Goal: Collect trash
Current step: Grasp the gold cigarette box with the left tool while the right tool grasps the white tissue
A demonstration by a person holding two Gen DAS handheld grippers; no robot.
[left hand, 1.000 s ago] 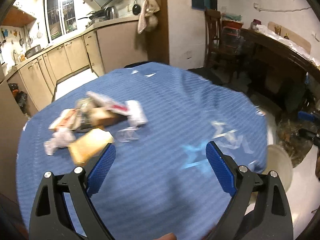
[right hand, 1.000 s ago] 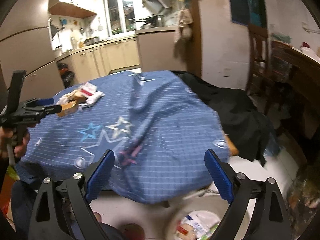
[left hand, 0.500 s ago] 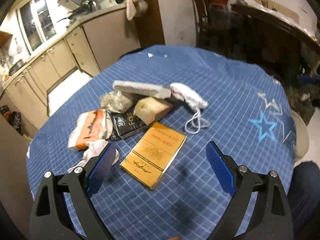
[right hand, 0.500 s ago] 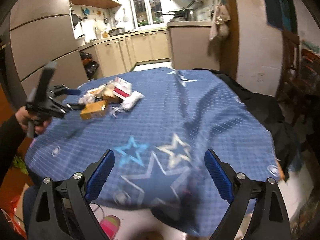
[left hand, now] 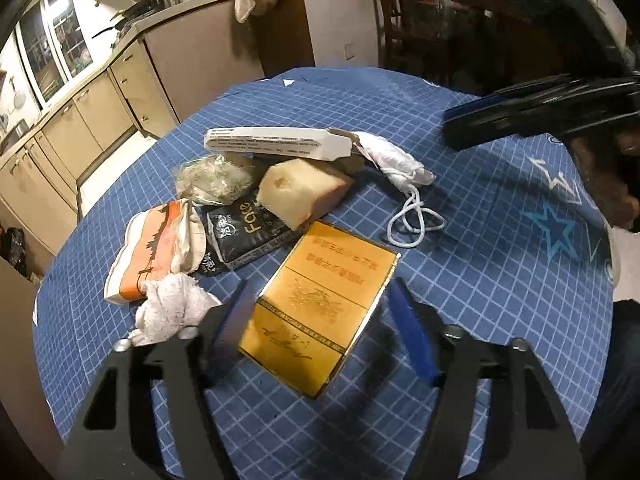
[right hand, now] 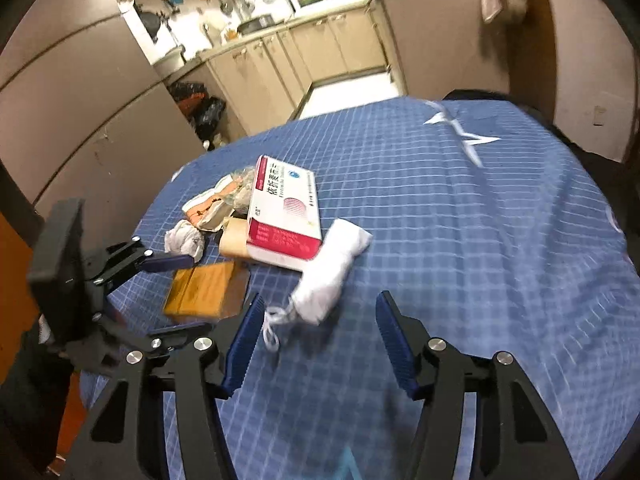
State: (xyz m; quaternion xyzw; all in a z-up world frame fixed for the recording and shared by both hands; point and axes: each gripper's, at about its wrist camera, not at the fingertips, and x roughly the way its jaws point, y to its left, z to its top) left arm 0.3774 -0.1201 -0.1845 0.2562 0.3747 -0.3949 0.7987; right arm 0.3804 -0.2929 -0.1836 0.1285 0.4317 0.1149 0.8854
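A pile of trash lies on the blue checked tablecloth (left hand: 500, 264). A flat gold carton (left hand: 320, 306) lies between the open jaws of my left gripper (left hand: 322, 330), which is not closed on it. Behind it are a yellow sponge block (left hand: 298, 190), a black packet (left hand: 244, 236), an orange-white tissue pack (left hand: 150, 250), a crumpled tissue (left hand: 172, 306), a white-red medicine box (right hand: 284, 212) and a white cloth pouch with a cord (right hand: 334, 270). My right gripper (right hand: 318, 330) is open just in front of the pouch. The left gripper also shows in the right wrist view (right hand: 172, 296).
Kitchen cabinets (left hand: 80, 120) stand behind the table on the left. A wooden post (left hand: 296, 12) and dark chairs (left hand: 404, 12) stand behind the table. The table edge drops off at the right (left hand: 608, 248).
My left gripper has moved down onto the gold carton, which now sits between its jaws. My right gripper has swung in toward the pile and now faces the white pouch.
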